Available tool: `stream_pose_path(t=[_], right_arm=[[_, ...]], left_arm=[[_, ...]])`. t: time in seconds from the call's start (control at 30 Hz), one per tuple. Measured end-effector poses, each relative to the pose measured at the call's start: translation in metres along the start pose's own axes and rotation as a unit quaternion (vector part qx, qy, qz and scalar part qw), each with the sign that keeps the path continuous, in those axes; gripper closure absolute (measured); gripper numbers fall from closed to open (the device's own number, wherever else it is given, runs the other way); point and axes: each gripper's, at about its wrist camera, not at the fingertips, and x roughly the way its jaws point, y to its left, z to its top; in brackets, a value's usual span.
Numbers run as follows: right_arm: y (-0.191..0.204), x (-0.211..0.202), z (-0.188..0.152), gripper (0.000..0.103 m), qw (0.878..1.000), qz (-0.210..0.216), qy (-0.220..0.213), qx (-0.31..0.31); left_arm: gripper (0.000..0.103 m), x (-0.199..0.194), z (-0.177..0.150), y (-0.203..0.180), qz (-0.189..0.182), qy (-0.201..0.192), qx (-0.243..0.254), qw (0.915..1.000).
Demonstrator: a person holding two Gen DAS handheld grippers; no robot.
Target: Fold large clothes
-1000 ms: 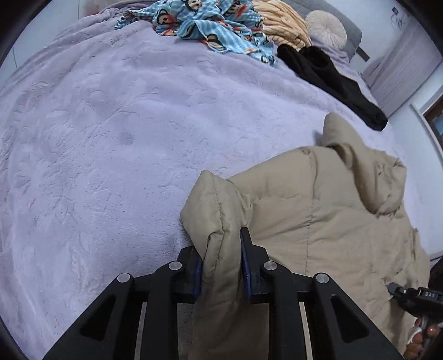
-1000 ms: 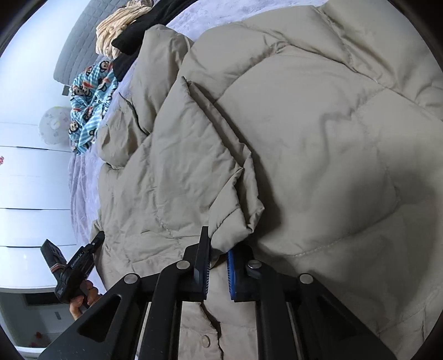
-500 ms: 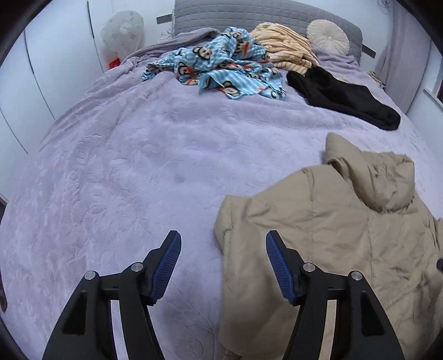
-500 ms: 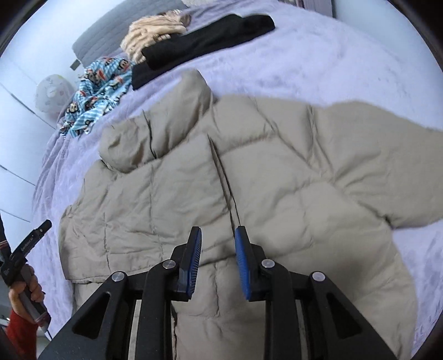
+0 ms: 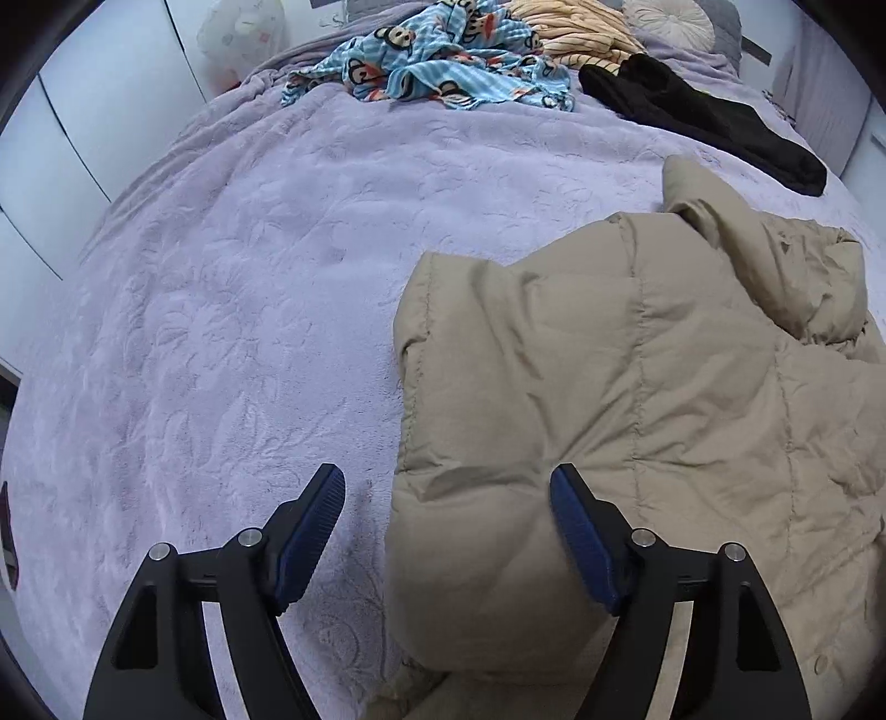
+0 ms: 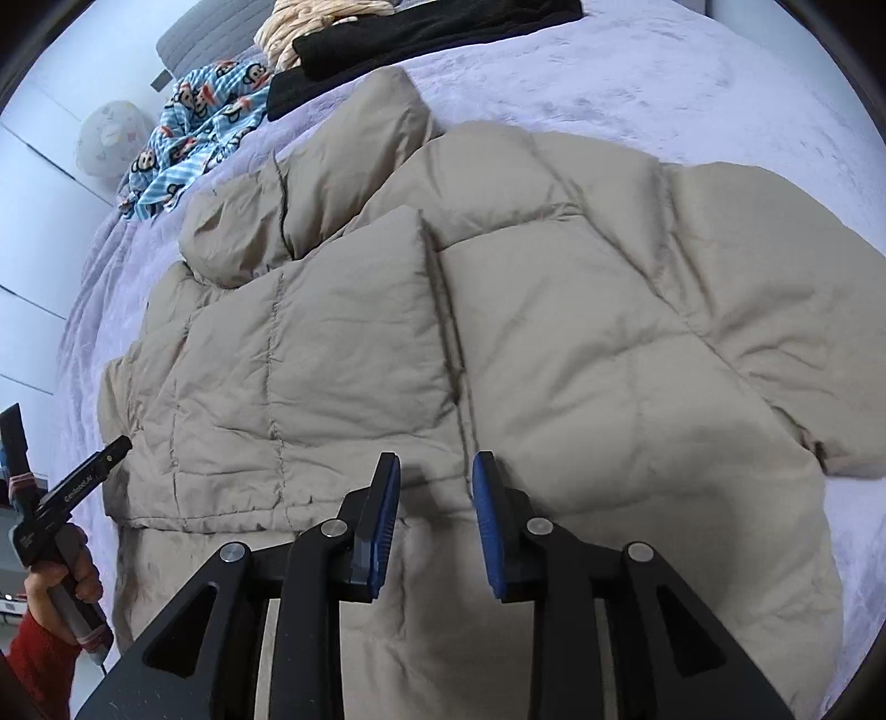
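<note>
A beige puffer jacket [image 5: 637, 399] [image 6: 498, 310] lies spread on the lilac bedspread [image 5: 232, 310], hood toward the pillows. Its left side is folded inward over the body. My left gripper [image 5: 447, 487] hovers above that folded edge, its jaws opening wide, with the fabric lying below them untouched. My right gripper [image 6: 434, 471] hangs over the jacket's lower middle near the zip line. Its jaws are opening too, and nothing is pressed between the blue pads. The left gripper [image 6: 83, 476] also shows at the left edge of the right wrist view, held in a hand with a red sleeve.
At the head of the bed lie a blue monkey-print garment [image 5: 443, 66], a cream striped one [image 5: 576, 27] and a black one [image 5: 709, 122]. A round cushion [image 5: 664, 16] rests against the grey headboard. White wardrobe doors [image 5: 83, 127] stand to the left.
Both grippers were shut on folds of the jacket a second ago. They have let go, their jaws have spread, and both have lifted away from the fabric, which now lies flat.
</note>
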Motion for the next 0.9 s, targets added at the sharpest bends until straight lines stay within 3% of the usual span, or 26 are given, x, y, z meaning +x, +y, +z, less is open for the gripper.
stream_pose_path(t=[0.1,0.23,0.37,0.57,0.6,0.63,0.8,0.9], right_arm=[[-0.026,-0.022,-0.011,0.046,0.999,0.012,-0.008,0.047],[-0.056,-0.044,-0.031,0.041,0.995,0.016,-0.014,0.099],[-0.085,-0.06,-0.05,0.029,0.991,0.016,-0.018,0.131],[-0.135,-0.082,-0.068,0.024,0.98,0.022,-0.041,0.192],[-0.144,-0.086,-0.07,0.023,0.978,0.024,-0.044,0.204],[-0.152,-0.088,-0.071,0.022,0.976,0.026,-0.047,0.212],[-0.194,-0.101,-0.077,0.02,0.965,0.028,-0.061,0.252],[-0.23,-0.106,-0.08,0.017,0.953,0.037,-0.07,0.292]], left_arm=[[0.025,-0.025,-0.004,-0.013,-0.017,-0.007,0.007,0.9998],[0.025,-0.051,-0.017,-0.046,-0.045,-0.003,0.029,0.9986],[0.025,-0.072,-0.034,-0.095,-0.081,0.009,0.065,0.9945],[0.023,-0.091,-0.058,-0.163,-0.119,0.033,0.103,0.987],[0.005,-0.093,-0.061,-0.173,-0.12,0.036,0.104,0.9866],[0.0,-0.096,-0.063,-0.18,-0.117,0.036,0.102,0.9873],[0.0,-0.1,-0.068,-0.216,-0.128,0.042,0.112,0.9845],[0.0,-0.102,-0.069,-0.237,-0.126,0.043,0.123,0.9834]])
